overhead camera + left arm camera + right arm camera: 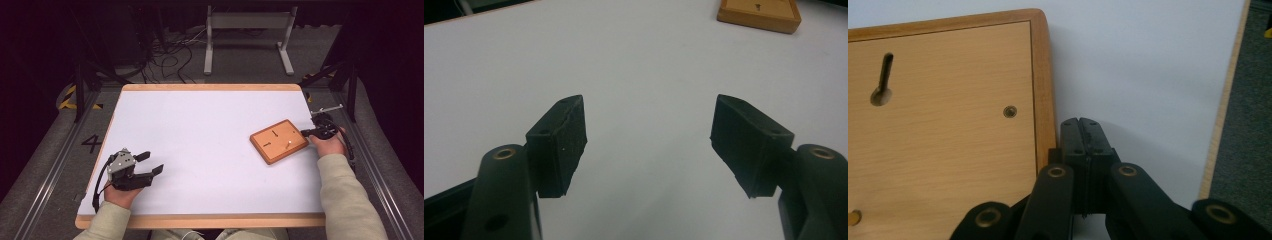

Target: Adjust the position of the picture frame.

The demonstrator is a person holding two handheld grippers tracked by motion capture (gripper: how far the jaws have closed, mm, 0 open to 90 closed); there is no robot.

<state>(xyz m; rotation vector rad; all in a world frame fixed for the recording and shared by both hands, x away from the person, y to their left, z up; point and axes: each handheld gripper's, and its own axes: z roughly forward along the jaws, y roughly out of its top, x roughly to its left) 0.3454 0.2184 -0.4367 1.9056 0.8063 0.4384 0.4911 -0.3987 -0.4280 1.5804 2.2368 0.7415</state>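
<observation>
High view is showing me sitting at the white surface with a hand-held gripper in each hand. My right hand-held gripper is lying at the right side, its tip resting against the right edge of the wooden board, which is sitting flat and slightly turned on the right half of the surface. Right gripper view is showing that hand-held gripper with its jaws pressed together, nothing between them, lying just beside the rounded rim of the board; whether the pads are actually touching the wood I cannot tell. On the board's face I am seeing a keyhole slot, a small round screw head near the rim and a brass-coloured peg at the lower left edge.

My left hand-held gripper is resting at the near left corner of the surface, well apart from the board. Left gripper view is showing its jaws spread wide over bare white surface, holding nothing, with the board far off at the top right.
</observation>
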